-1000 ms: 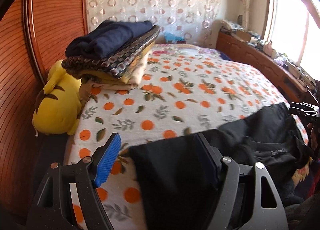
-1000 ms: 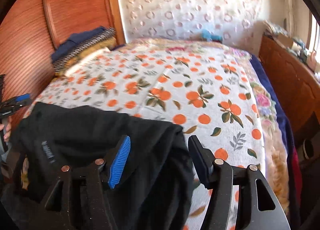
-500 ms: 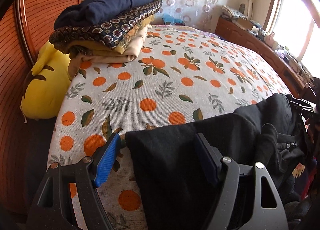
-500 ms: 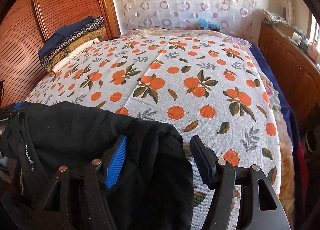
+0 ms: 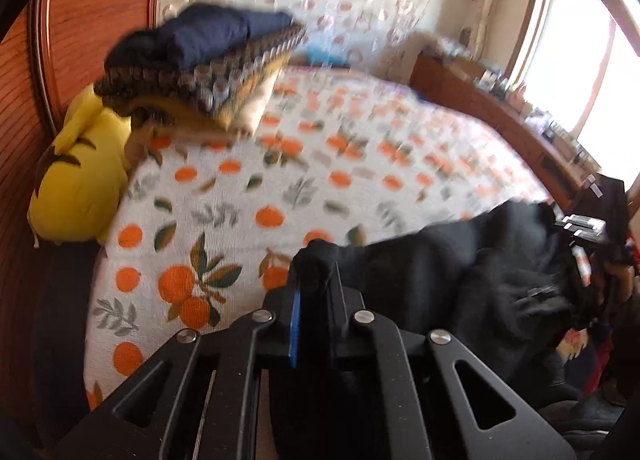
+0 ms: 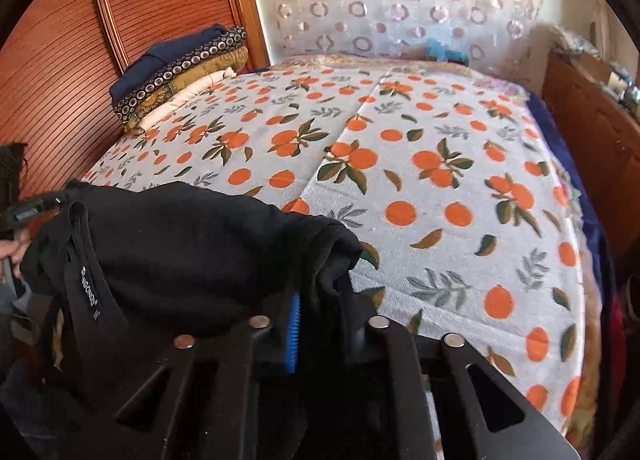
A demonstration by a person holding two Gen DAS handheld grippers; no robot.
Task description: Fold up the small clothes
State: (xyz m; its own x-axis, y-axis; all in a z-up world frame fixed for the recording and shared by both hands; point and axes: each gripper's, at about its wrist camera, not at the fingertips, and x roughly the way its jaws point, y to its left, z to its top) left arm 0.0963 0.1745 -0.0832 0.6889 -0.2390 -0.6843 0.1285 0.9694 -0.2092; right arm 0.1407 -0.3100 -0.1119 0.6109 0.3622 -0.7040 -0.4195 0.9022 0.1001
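Left wrist view, blurred: L gripper [image 5: 316,292] clenched on one edge of black garment [image 5: 460,280], jaws just closed w/ cloth pinched between. Garment draped across near edge of bed [image 5: 240,196], trailing right toward other gripper, seen small at frame edge. Folded stack [image 5: 208,72] at far left of bed, navy piece on top; yellow plush [image 5: 80,180] just beside, below stack, against wood panel [image 5: 100,12].

Right wrist view, sharp: R gripper [image 6: 316,300] clamped on opposite edge of garment [image 6: 180,252], jaws just closed on cloth. Strap w/ white lettering [image 6: 86,288], prob. waistband, hanging at left. Stack [image 6: 180,68] far left by panel.
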